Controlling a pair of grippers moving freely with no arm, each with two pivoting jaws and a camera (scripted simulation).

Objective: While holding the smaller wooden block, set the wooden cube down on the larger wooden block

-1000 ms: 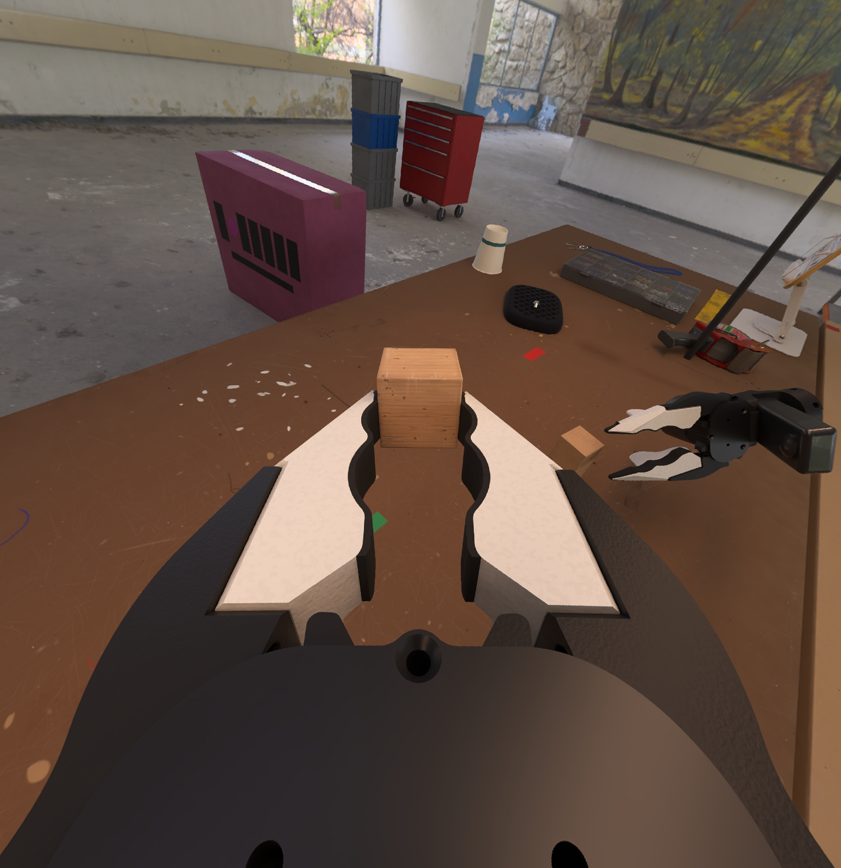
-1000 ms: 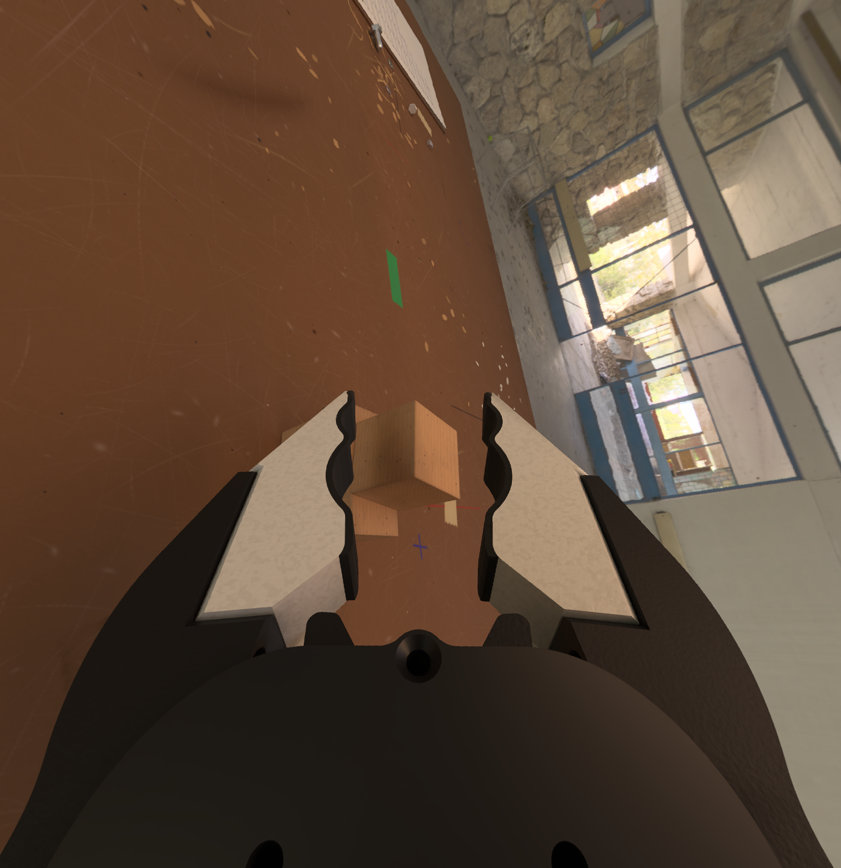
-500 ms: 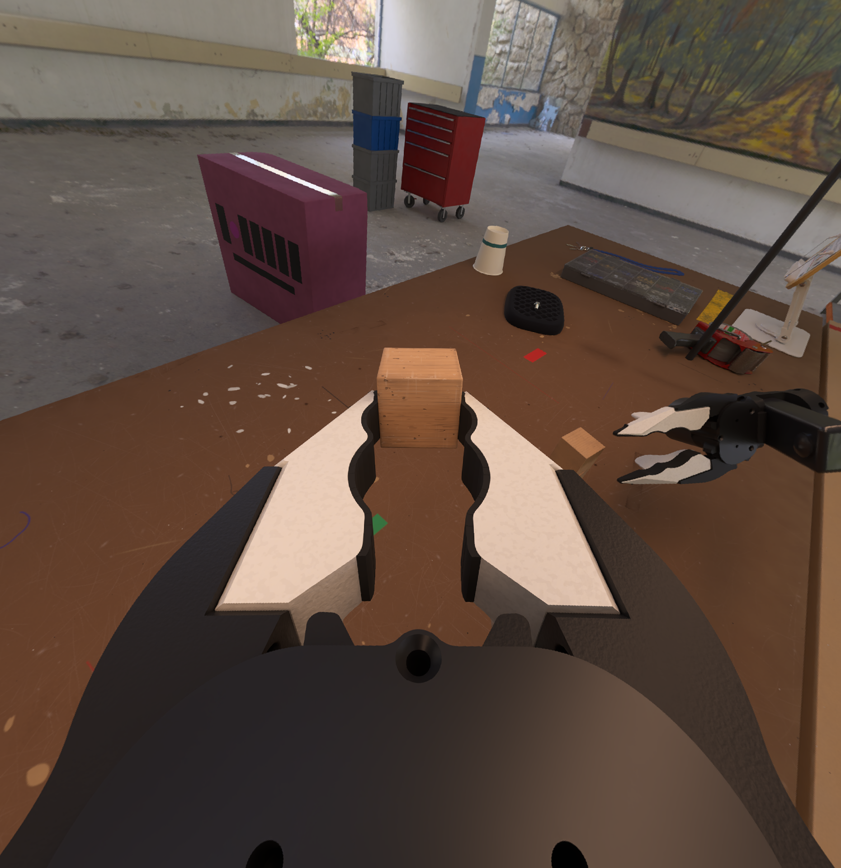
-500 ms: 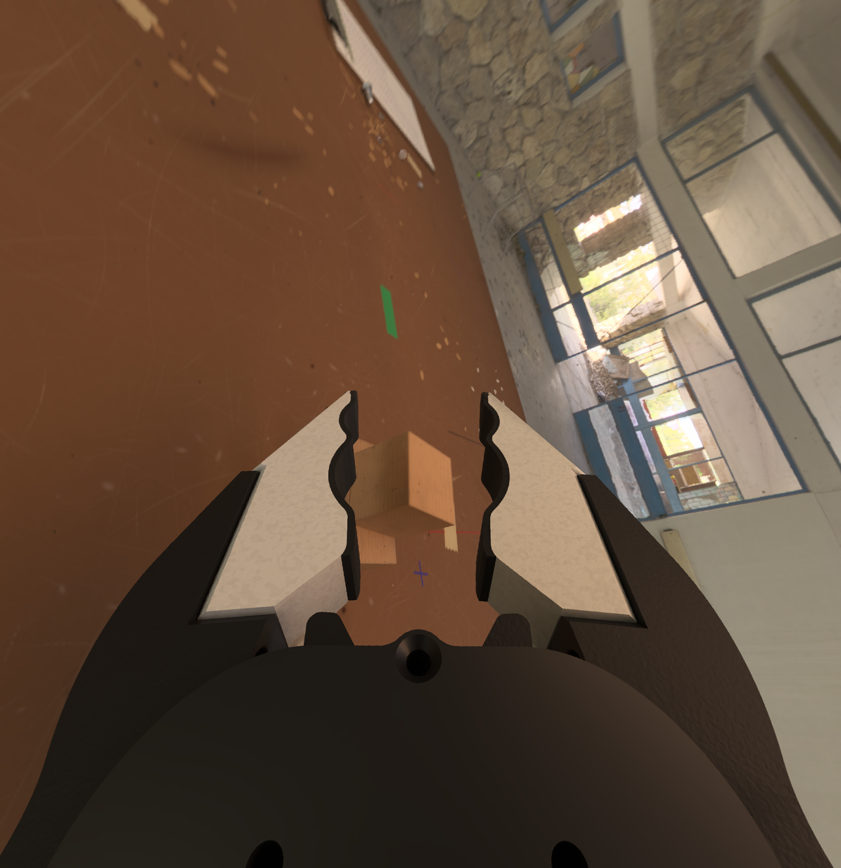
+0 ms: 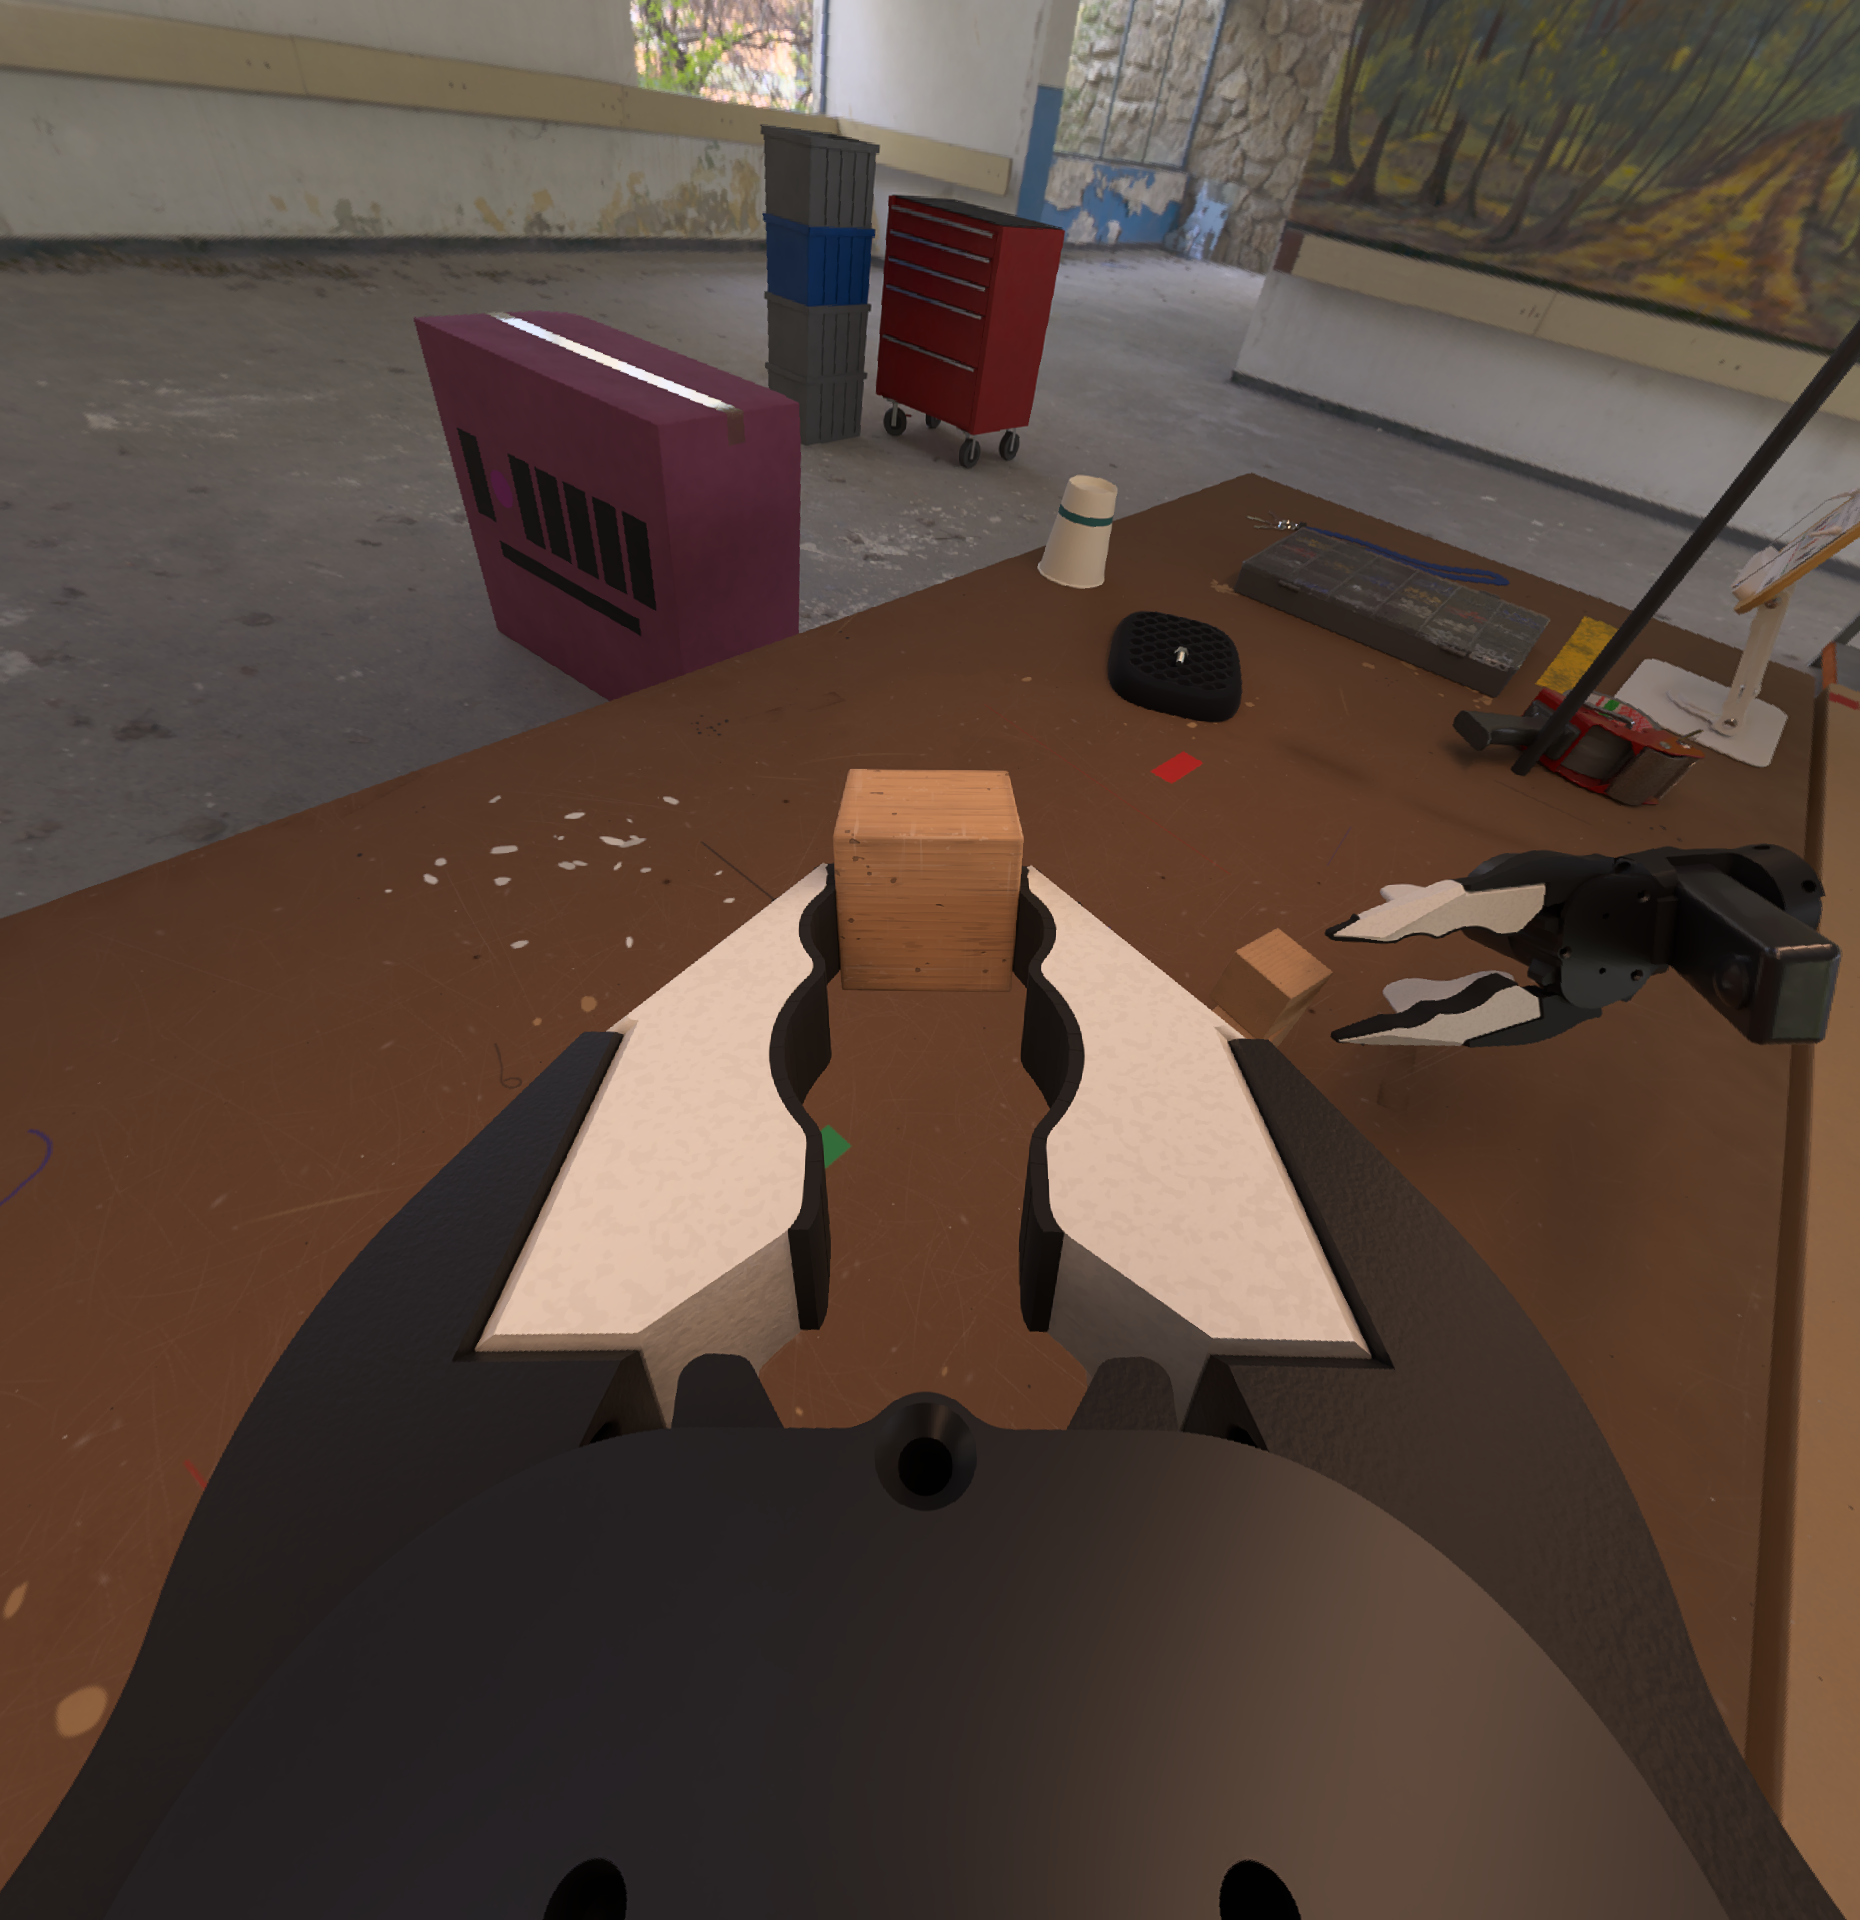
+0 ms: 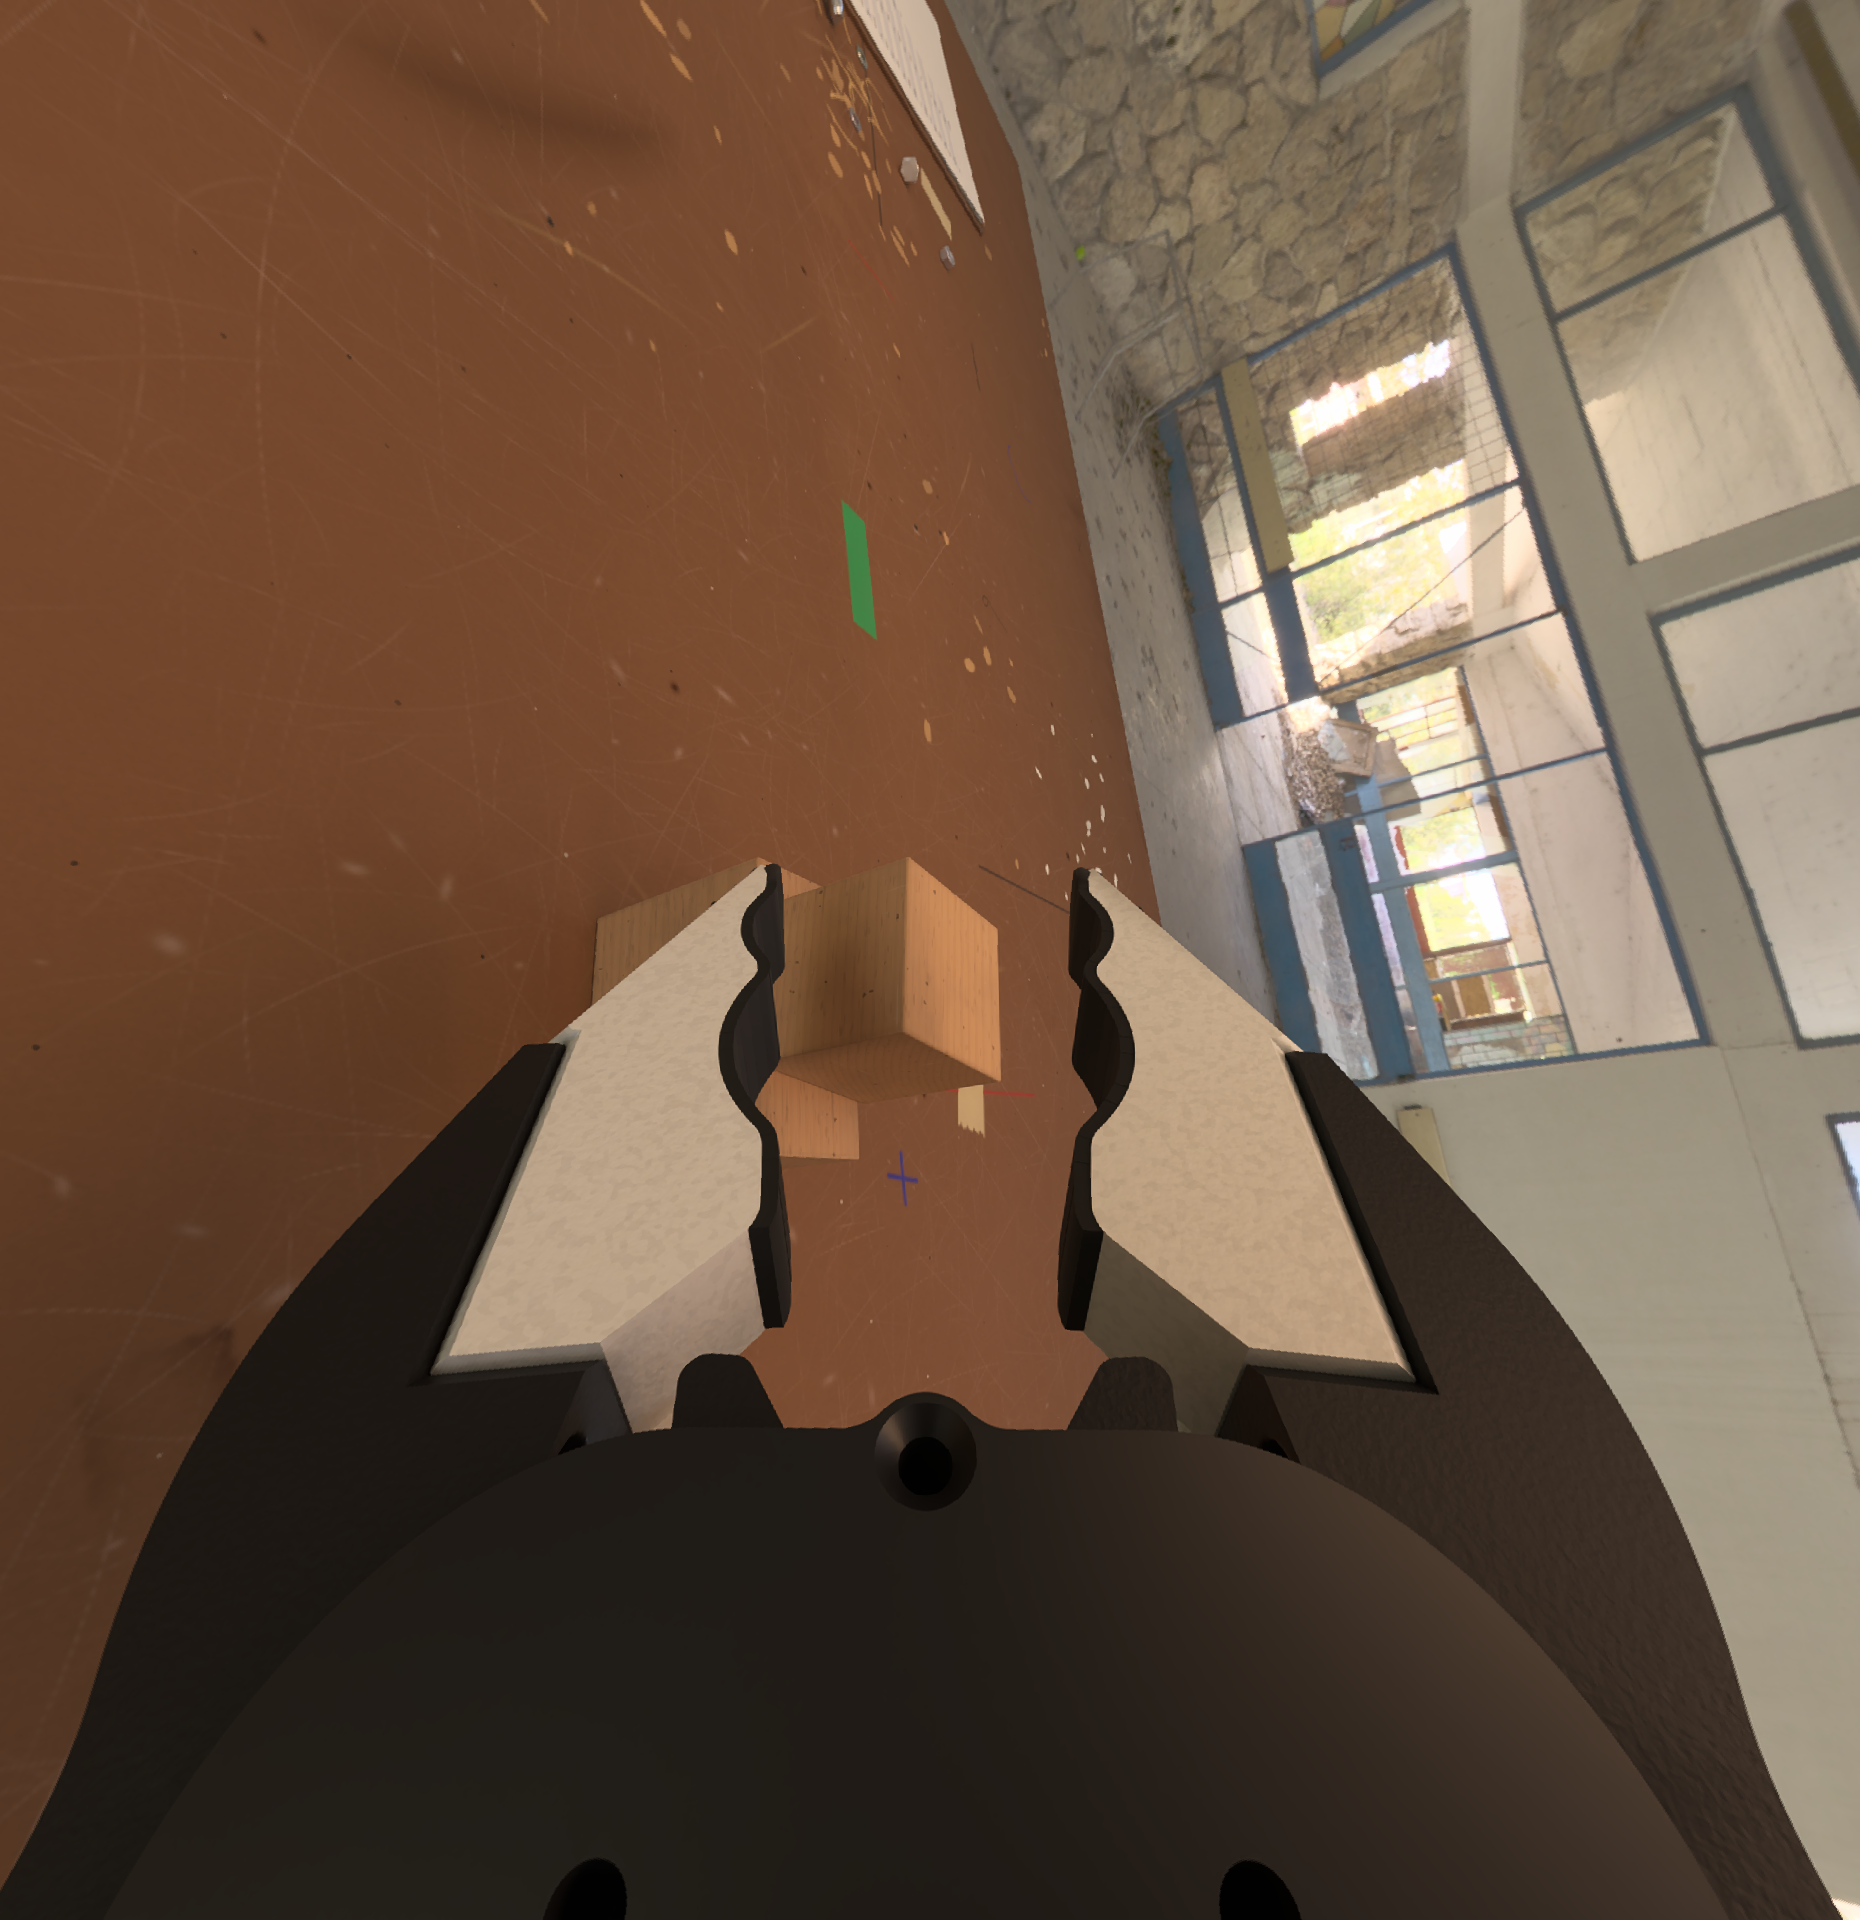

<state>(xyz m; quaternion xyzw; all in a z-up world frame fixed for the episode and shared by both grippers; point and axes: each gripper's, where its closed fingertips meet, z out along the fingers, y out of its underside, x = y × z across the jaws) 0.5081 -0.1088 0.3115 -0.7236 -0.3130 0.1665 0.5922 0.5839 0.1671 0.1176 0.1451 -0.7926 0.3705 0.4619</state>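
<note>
Showing the placing step near its end: the wooden cube (image 6: 895,977) is seen resting on the larger block (image 6: 645,935), just beyond the spread, empty fingers of the right hand-held gripper (image 5: 1341,979). The smaller block (image 5: 926,883) is clamped in the left hand-held gripper (image 5: 926,896) over the bench (image 5: 282,1039). A straight retreat is judged necessary next, without nudging the cube. An upturned paper cup (image 5: 1080,535) and a shallow parts case (image 5: 1393,603), contents indistinct, are noted.

Wooden pieces: three — smaller wooden block (image 5: 926,883), wooden cube (image 6: 895,977), larger wooden block (image 6: 656,925)
Grippers: two — left gripper (image 5: 926,904), right gripper (image 6: 921,883)
Paper cups (image 5: 1080,532): one
Red tool carts (image 5: 962,317): one
Stacked bins (image 5: 818,281): four
Maroon boxes (image 5: 619,499): one
</note>
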